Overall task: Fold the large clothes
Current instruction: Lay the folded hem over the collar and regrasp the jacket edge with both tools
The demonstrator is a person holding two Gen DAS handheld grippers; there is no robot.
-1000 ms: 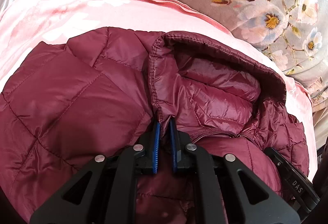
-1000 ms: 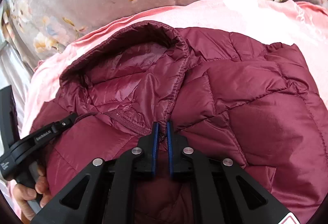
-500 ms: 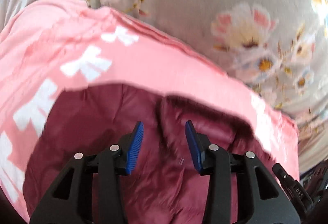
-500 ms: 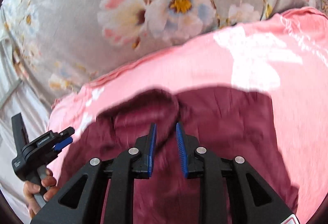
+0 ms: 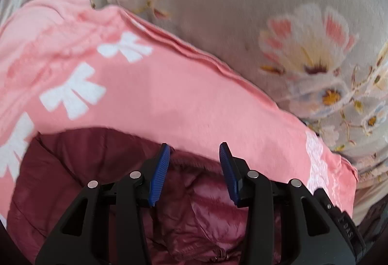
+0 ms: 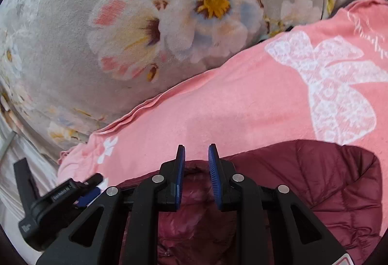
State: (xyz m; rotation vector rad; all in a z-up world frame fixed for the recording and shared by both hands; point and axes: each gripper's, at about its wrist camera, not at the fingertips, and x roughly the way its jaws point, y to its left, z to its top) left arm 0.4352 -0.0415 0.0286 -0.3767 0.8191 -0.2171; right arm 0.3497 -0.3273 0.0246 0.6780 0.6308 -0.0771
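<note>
Maroon quilted puffer jacket lying on a pink blanket printed with white bows, filling the lower part of both wrist views. Beyond the blanket, a grey floral bedcover with large pale blossoms. In the left wrist view: left gripper held above the jacket's hood edge, blue-padded jaws parted with a clear gap, nothing clamped between them, only the dark hood rim and shiny lining showing through the gap from below. Part of the jacket's zip just visible at the bottom edge of that view. At the lower right corner there, a slice of the other black tool. In the right wrist view: right gripper likewise lifted over the hood, jaws standing narrowly apart, pads free of the fabric, no cloth pinched. Jacket body spreading off to the right of that gripper, its quilted panels puffed and creased, top edge meeting the blanket just under a big lacy white bow. To the lower left in the same view, the left gripper seen from the side, black body with a blue pad, hanging over the blanket's ruffled edge and pale sheet. Some blur in both views, fine detail of stitching soft.
</note>
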